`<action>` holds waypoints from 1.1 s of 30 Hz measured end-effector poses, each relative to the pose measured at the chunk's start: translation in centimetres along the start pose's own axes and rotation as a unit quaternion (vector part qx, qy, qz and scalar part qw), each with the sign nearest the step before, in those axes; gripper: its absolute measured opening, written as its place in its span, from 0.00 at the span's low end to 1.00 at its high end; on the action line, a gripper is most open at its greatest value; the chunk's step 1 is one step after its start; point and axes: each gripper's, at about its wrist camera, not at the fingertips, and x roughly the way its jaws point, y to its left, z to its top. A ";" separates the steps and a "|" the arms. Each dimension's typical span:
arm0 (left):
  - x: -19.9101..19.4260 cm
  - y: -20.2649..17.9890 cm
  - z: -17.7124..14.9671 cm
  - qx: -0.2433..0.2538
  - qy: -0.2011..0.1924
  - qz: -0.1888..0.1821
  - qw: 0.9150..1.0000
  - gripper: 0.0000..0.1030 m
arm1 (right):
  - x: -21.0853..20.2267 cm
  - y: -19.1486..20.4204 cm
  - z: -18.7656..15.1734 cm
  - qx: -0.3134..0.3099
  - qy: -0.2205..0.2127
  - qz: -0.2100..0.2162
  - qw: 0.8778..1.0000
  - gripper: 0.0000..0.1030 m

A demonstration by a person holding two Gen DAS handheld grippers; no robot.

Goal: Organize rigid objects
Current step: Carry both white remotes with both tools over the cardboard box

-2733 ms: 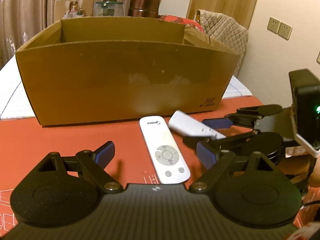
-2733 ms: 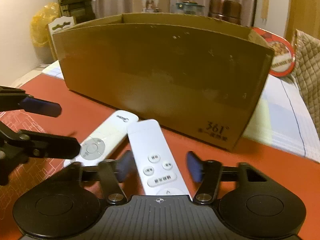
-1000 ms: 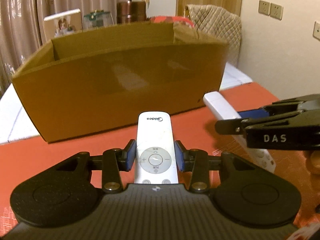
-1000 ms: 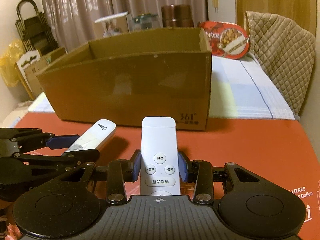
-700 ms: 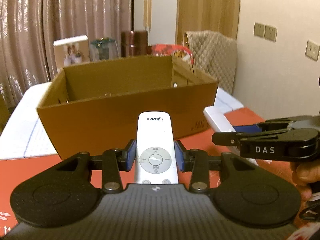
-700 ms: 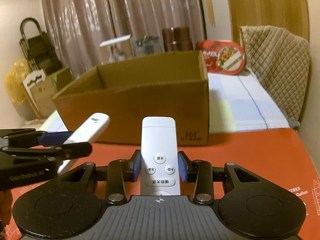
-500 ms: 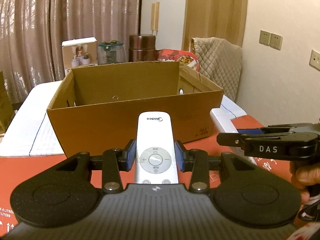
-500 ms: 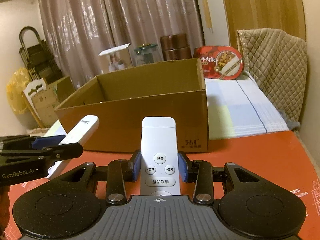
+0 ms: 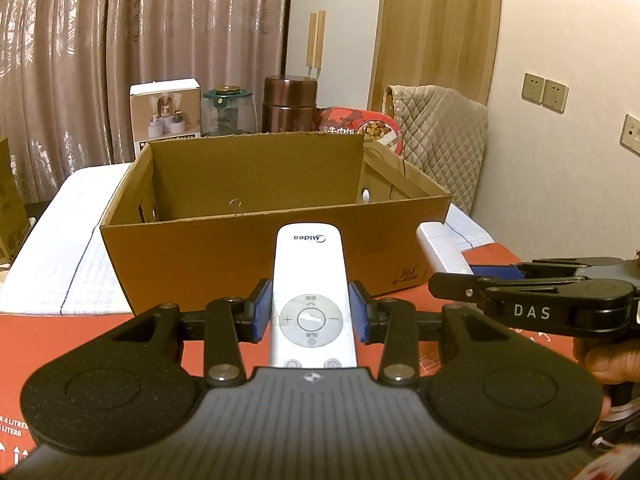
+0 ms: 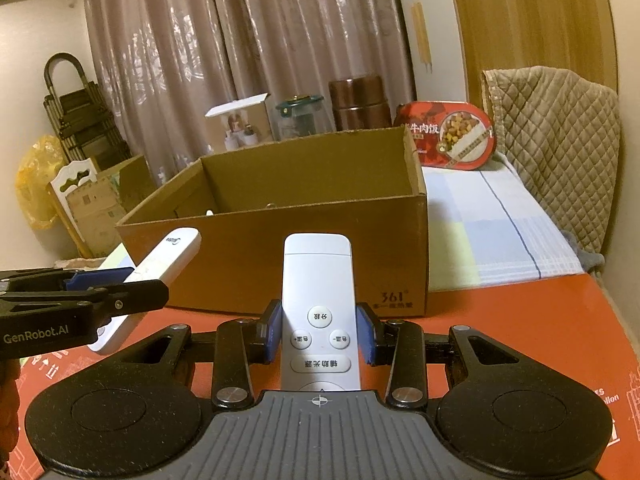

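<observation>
My left gripper (image 9: 310,316) pinches the white Midea remote with the round dial (image 9: 309,280); my right gripper (image 10: 319,338) pinches the pale rectangular button remote (image 10: 318,300). Both have risen off the red tabletop (image 10: 520,320), facing the open brown cardboard box (image 9: 256,248): drop-off comes next.

Cardboard box (image 9: 224,256): plain brown. Both remotes (image 9: 310,280) (image 10: 318,292): white. Claw pads (image 9: 262,312): blue. Tabletop (image 10: 520,320): orange-red. Curtain (image 9: 120,40): patterned mauve.
</observation>
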 end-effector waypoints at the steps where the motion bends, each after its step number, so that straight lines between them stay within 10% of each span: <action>1: 0.0 -0.1 0.1 0.000 -0.001 -0.001 1.000 0.34 | 0.0 0.0 0.1 0.000 -0.002 0.000 1.000 0.34; 18: 1.0 3.0 7.4 0.000 -0.076 0.016 0.997 0.34 | 0.5 -0.6 6.5 0.035 -0.072 0.027 0.996 0.34; 33: 6.4 8.4 9.7 -0.039 -0.055 0.034 0.997 0.34 | 5.5 -1.4 11.7 0.046 -0.093 0.039 0.994 0.34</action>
